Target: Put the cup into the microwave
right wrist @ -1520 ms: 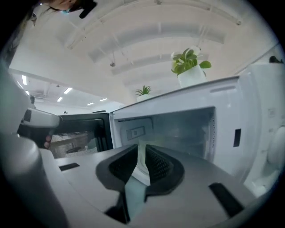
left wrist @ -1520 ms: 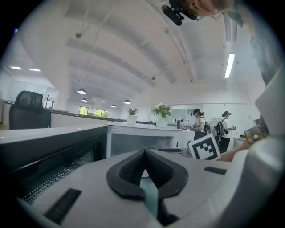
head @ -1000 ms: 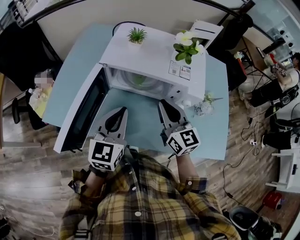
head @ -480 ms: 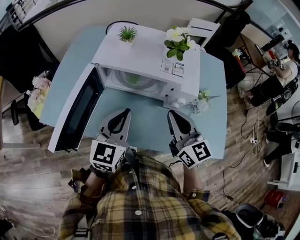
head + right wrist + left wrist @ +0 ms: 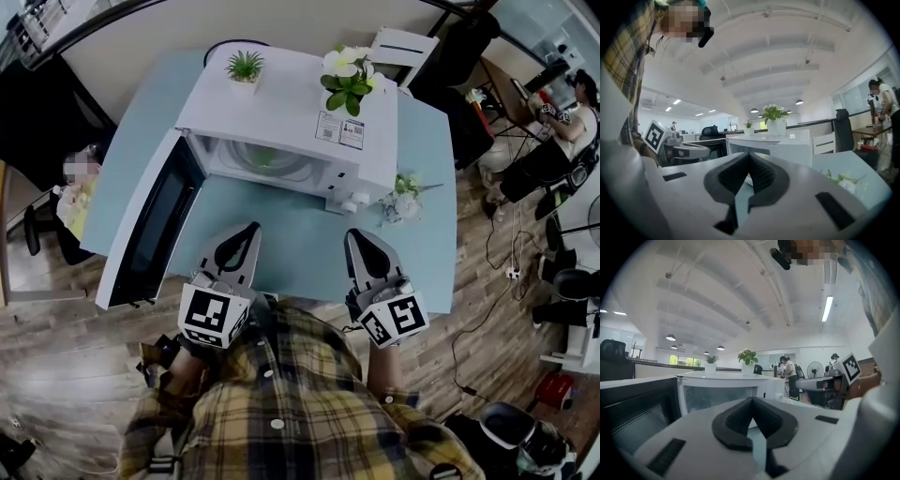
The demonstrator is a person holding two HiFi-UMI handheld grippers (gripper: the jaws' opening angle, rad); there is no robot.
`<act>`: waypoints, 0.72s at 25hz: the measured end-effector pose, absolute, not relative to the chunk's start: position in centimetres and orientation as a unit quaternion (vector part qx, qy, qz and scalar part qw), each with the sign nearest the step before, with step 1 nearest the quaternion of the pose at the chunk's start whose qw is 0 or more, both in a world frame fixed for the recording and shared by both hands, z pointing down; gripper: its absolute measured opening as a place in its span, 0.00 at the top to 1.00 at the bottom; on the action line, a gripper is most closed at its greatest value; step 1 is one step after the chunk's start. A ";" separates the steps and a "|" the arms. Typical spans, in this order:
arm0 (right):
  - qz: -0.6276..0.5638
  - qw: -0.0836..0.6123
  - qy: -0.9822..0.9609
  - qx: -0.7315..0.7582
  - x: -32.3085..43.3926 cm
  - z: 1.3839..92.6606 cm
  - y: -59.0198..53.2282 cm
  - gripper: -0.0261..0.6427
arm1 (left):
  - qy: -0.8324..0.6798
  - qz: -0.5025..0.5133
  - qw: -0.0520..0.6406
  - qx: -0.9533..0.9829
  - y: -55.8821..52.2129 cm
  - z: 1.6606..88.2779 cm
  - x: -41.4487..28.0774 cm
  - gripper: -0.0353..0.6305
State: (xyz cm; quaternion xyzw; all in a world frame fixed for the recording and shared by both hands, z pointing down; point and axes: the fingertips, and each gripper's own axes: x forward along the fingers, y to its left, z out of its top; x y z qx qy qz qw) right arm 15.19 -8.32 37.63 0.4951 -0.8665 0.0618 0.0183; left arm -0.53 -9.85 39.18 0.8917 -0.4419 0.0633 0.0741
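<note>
Stock on view: one microwave (image 5: 281, 112) at twelve o'clock on the blue desk (image 5: 300, 239), its door (image 5: 150, 225) swung wide toward nine o'clock and the cavity facing you. One cup (image 5: 265, 157), provisional entry: a small greenish form toward the back of the cavity, too faint to confirm. No cup stands anywhere on the desk or in either grip. Left gripper (image 5: 249, 230), at seven o'clock of the cavity: jaws pressed together, nothing between them. Right gripper (image 5: 359, 236), at five o'clock: jaws likewise closed tight and empty. Both sit over the desk's near edge, close to your body and well apart from the microwave. Sundries: a small green plant (image 5: 245, 66) and a white-flowered plant (image 5: 347, 80) on the microwave's top, and a flower sprig (image 5: 403, 197) on the desk at two o'clock of the right gripper. Step in hand, by judgement: placing looks finished and you stand clear of the microwave, if that green form is indeed the cup. Next move, if any: check that the cup stands upright on the turntable (image 5: 291, 169). Should you want the door shut, take your left gripper out to its free edge at nine o'clock and swing it round, keeping the right gripper out of its arc.
</note>
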 end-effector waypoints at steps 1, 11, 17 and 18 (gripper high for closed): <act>0.060 0.019 -0.866 0.495 15.1 37.6 -8.3 0.96 | -0.441 0.064 0.076 0.892 -9.9 39.3 -0.5 0.96; 0.042 0.030 -0.859 0.509 15.0 37.7 -8.9 0.96 | -0.440 0.070 0.084 0.891 -10.1 40.0 -0.9 0.96; 0.042 0.026 -0.861 0.506 14.5 37.7 -9.1 0.96 | -0.443 0.070 0.082 0.890 -10.4 39.9 -1.3 0.96; 0.043 0.025 -0.861 0.506 14.4 37.7 -9.1 0.96 | -0.444 0.069 0.082 0.890 -10.3 39.9 -1.3 0.96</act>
